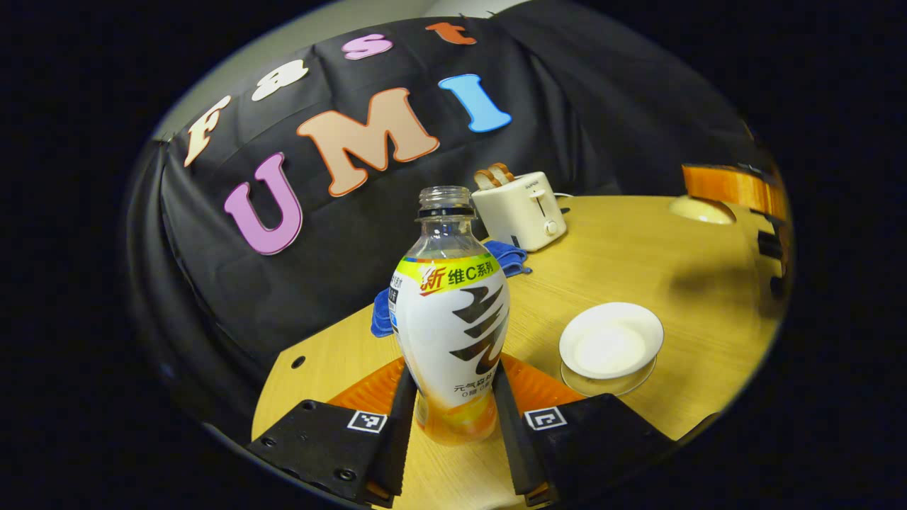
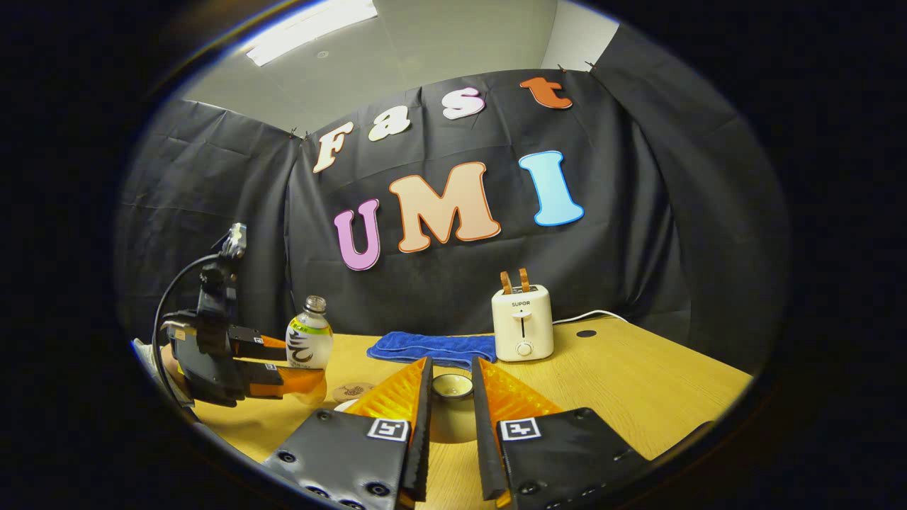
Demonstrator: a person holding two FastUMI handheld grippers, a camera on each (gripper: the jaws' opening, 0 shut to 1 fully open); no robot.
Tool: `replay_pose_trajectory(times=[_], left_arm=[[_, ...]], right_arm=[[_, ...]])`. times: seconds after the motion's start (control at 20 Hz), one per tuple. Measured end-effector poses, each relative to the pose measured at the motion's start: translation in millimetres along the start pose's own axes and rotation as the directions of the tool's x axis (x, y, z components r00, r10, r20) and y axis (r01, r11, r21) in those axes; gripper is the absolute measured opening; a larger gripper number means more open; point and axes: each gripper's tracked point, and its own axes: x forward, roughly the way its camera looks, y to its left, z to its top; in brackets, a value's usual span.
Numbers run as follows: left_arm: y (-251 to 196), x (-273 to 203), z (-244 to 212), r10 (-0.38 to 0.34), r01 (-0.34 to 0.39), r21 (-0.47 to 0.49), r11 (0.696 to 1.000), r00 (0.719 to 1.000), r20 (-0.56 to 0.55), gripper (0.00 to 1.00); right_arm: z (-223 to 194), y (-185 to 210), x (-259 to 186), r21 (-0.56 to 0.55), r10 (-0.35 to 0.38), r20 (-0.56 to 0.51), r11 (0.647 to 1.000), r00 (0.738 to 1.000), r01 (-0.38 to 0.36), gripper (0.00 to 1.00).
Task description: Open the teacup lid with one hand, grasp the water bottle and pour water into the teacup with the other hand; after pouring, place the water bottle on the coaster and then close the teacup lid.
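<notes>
water bottle [image 1: 452, 319], uncapped, stands upright on the table [image 1: 638, 248] toward its left edge, clasped low on its body by the left gripper [image 1: 453, 418], both fingers pressed against its sides. just to its right lies a white lid [image 1: 611, 340], flat on the tabletop. in the right gripper view the right gripper [image 2: 451, 453] has its fingers set narrowly apart around the teacup [image 2: 452, 386]; whether they touch it cannot be told. a toaster [image 2: 523, 322] and blue cloth [image 2: 432, 348] sit by the back edge.
</notes>
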Motion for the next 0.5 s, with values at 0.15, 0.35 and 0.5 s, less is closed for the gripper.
replay_pose_trajectory(times=[0.15, 0.35, 0.5], left_arm=[[9, 10, 9, 0.017, -0.010, -0.143, 0.990, 0.999, 0.045, 0.54], [13, 28, 21, 0.026, 0.007, -0.264, 0.964, 0.992, 0.120, 0.56], [15, 44, 21, 0.041, -0.004, -0.294, 0.956, 0.992, 0.121, 0.56]], right_arm=[[1, -1, 0, 0.005, -0.003, 0.000, 1.000, 1.000, 0.003, 0.32], [2, -3, 0, 0.003, -0.009, 0.008, 1.000, 1.000, 0.009, 0.31], [1, -5, 0, 0.000, -0.013, 0.006, 1.000, 1.000, 0.013, 0.32]])
